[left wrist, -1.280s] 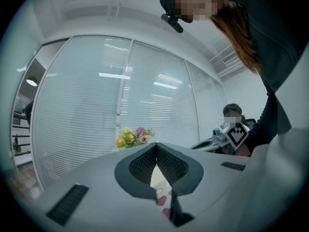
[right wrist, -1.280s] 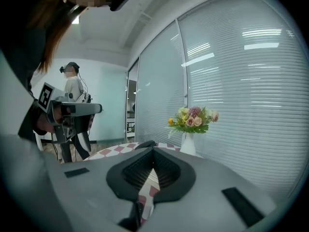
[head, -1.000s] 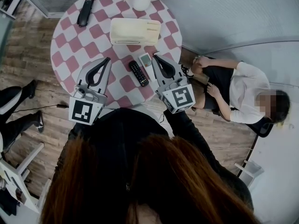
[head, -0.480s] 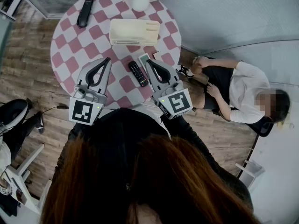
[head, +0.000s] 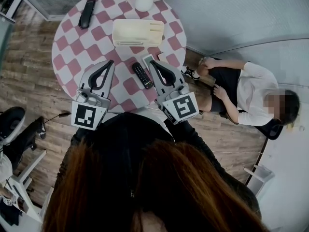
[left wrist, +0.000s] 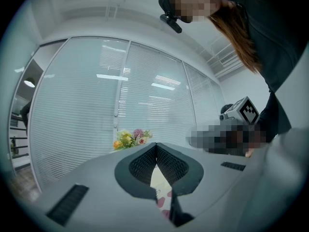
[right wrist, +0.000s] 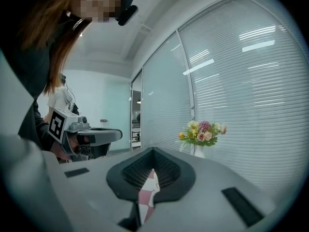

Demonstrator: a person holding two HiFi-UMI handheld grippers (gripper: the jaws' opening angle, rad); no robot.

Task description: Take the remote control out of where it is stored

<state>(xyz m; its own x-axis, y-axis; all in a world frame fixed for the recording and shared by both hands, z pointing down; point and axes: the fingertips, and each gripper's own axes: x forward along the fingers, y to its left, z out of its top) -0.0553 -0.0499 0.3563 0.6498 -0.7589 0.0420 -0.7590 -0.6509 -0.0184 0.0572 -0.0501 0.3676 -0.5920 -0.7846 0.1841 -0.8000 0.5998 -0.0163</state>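
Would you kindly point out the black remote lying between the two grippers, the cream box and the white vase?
black remote [head: 143, 75], head view, middle of its keypad.
cream box [head: 138, 33], head view, middle of its body.
white vase [head: 144, 1], head view, its rounded body.

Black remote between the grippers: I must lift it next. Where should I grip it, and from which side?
Probably grip the black remote across its narrow width at mid-length, coming from above: it lies flat on the table, long and slim.
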